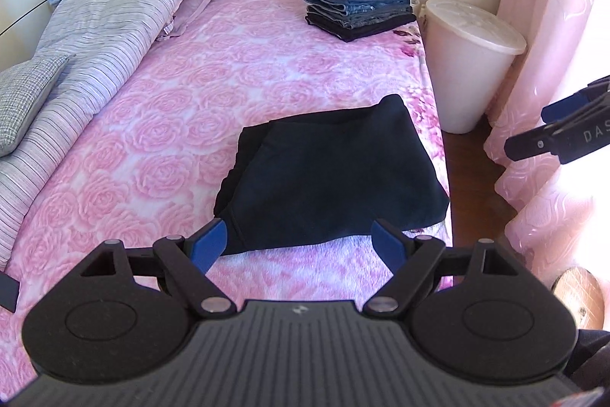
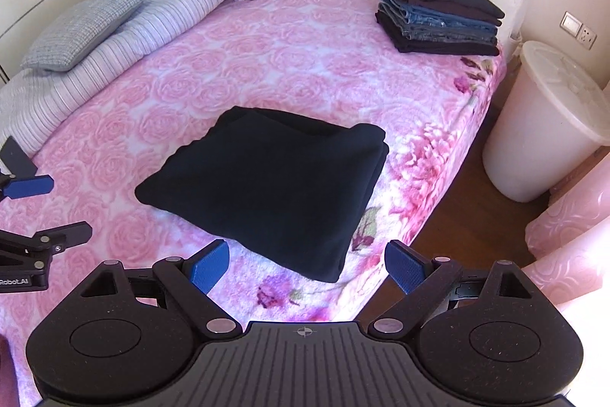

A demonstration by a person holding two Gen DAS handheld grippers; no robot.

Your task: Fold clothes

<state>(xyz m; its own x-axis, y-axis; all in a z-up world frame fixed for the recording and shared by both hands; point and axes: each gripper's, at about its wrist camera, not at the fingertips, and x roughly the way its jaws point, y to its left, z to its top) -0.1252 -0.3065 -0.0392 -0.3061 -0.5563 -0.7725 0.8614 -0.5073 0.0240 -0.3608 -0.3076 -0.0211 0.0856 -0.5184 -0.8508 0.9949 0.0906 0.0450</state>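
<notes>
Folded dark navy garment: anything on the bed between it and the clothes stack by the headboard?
Nothing visible. Only bare pink rose-patterned blanket lies between the folded dark navy garment and the stack of folded jeans and dark clothes. Both grippers hover open.

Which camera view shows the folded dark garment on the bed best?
The right wrist view: the folded dark garment lies whole and unobstructed there, with its layered right edge visible. In the left wrist view the same garment is partly hidden at its near edge by the open left gripper.
</notes>
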